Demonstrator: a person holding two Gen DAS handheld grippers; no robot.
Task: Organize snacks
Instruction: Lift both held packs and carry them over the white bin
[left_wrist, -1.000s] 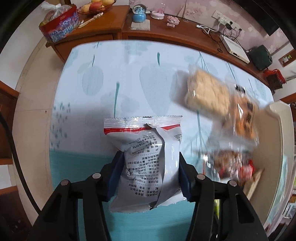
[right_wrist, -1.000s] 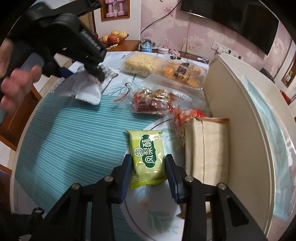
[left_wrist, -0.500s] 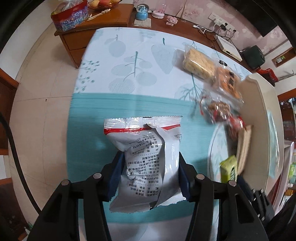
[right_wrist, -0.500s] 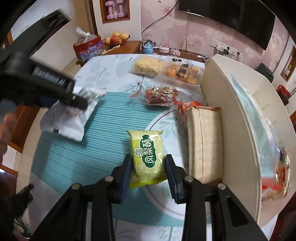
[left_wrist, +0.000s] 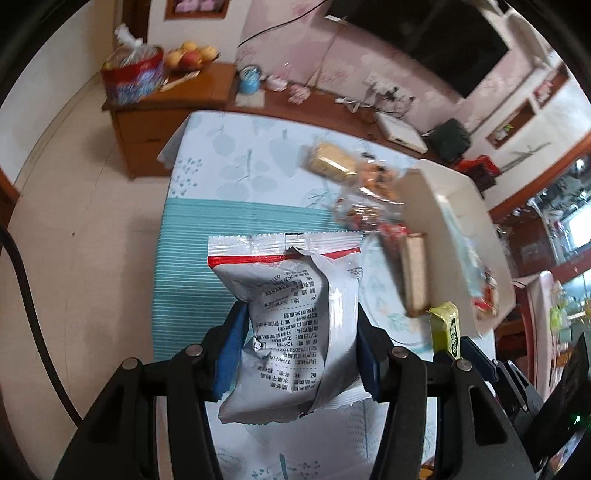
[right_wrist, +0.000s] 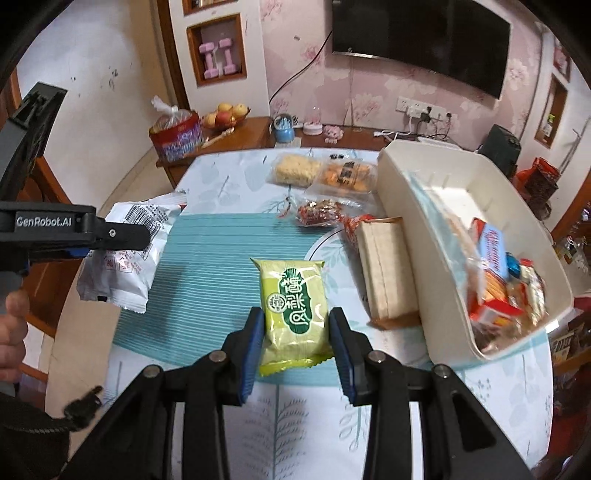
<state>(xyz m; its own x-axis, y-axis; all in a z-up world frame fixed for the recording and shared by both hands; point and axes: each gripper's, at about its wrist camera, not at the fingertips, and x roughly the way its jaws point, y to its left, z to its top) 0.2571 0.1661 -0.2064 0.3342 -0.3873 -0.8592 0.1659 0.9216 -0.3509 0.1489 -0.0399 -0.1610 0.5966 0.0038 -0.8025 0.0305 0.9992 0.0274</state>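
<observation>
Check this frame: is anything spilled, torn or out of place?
Nothing stands out. The left gripper holds an intact white packet, the right gripper an intact green packet; nothing is spilled.

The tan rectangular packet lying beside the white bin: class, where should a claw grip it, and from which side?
Grip the tan packet across its narrow width near the middle, coming from above. It lies flat, long and slim, close against the white bin, so a sideways approach is probably blocked.

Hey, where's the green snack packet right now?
The green snack packet is clamped in the right tool, centre of the right wrist view, above the striped teal mat, left of the white bin.
</observation>
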